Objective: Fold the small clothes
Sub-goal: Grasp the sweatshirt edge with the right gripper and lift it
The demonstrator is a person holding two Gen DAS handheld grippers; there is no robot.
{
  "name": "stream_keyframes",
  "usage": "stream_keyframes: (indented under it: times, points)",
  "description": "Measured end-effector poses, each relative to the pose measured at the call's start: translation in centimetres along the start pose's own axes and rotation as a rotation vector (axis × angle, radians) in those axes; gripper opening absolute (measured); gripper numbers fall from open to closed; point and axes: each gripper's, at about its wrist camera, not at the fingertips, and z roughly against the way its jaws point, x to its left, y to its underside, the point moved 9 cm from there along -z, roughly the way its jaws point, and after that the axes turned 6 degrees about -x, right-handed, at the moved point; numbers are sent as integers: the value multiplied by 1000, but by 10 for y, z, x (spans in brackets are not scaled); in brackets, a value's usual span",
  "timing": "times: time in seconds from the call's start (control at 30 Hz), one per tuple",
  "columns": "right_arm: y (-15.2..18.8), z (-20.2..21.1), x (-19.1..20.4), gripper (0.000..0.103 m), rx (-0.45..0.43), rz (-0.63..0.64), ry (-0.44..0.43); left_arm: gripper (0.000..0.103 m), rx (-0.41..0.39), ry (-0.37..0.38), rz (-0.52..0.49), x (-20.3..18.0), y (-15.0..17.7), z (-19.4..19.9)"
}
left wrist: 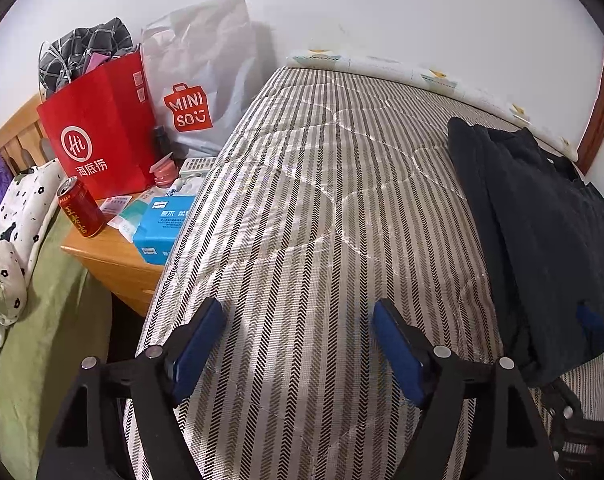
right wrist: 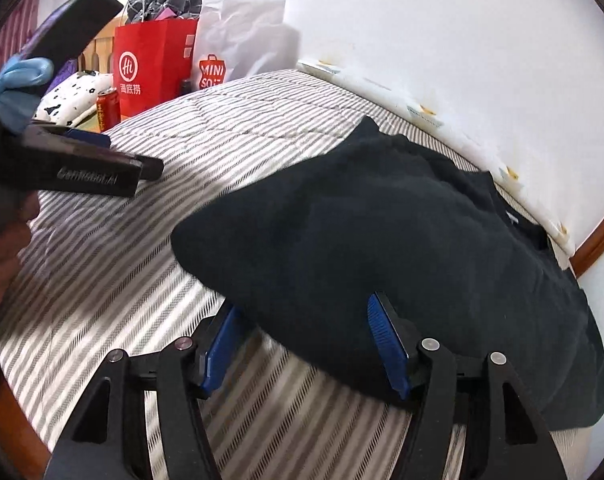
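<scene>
— Dark navy knit, thick and fleecy by the look of it: that's your garment point(right wrist: 402, 240), lying on the striped mattress point(left wrist: 302, 200) toward its right side, close to the wall. How do you expect it to behave?

— Soft and floppy, I'd guess. Not heavy, but with enough bulk that a fold will spring back a little.

— That's my reading too. It won't slip on that woven ticking; it will drag and bunch instead, so lift before you carry an edge across. Nothing fragile here.

— Where do I take hold?

— Your right gripper point(right wrist: 302, 340) has its blue pads spread wide, and the near rounded edge of the cloth sits over and between them, with nothing pinched yet. Take that near hem, and take a single thickness if you can. The cloth already looks doubled there, though I can't tell how many layers.

— And my left?

— Your left gripper point(left wrist: 297, 344) hangs spread wide over bare mattress, well apart from the garment, holding nothing. Bring it to the same near edge, further along, so both claws share one hem and the cloth lifts flat rather than sagging in the middle.

— Any hazard?

— Mainly grabbing mattress cover along with the knit.
</scene>
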Motion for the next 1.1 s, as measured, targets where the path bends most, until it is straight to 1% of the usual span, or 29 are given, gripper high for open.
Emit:
stream_keyframes:
  times: [0.07,0.1,0.13,0.17,0.2,0.23,0.27,0.37,0.43,0.47,0.57,0.67,0.77,0.83,0.9,1.0,1.1]
  points:
    - [-6,-7,2,62,-14,15,8,77,0,-1,1,0,0,0]
    - [-8,-9,1,58,-17,18,15,78,1,-1,0,0,0,0]
    - [-11,-12,1,51,-18,17,20,78,1,-3,0,0,0,0]
    - [-14,-13,-1,35,-26,19,36,78,2,-4,-1,0,0,0]
    - [-18,-13,-3,20,-40,21,47,79,3,-8,-5,-1,0,0]
    - [-22,-11,-5,16,-52,15,34,79,8,-21,3,0,1,0]
    - [-26,-10,-8,14,-57,-5,15,79,5,-27,7,-1,1,1]
    - [-36,-1,-24,12,-88,-101,-52,78,4,-10,4,-8,4,6]
    - [-46,15,-47,11,-134,-178,-97,78,11,-4,-4,-16,6,10]
    - [-49,21,-57,11,-151,-200,-105,78,20,2,-5,-22,7,11]
    - [-60,45,-103,11,-221,-277,-82,78,25,29,2,-39,5,16]
    - [-59,62,-156,10,-260,-380,-80,78,-2,61,-9,-69,-4,24]
    - [-44,74,-210,10,-272,-469,-67,78,-31,110,-20,-102,-13,31]
    - [-30,83,-241,10,-285,-515,-61,78,-53,163,-38,-130,-19,35]
    - [-11,93,-272,10,-298,-560,-37,78,-66,213,-67,-165,-22,38]
    - [24,103,-317,10,-303,-624,21,78,-69,284,-103,-207,-20,42]
    - [70,98,-363,10,-274,-713,84,78,-66,361,-148,-245,-15,47]
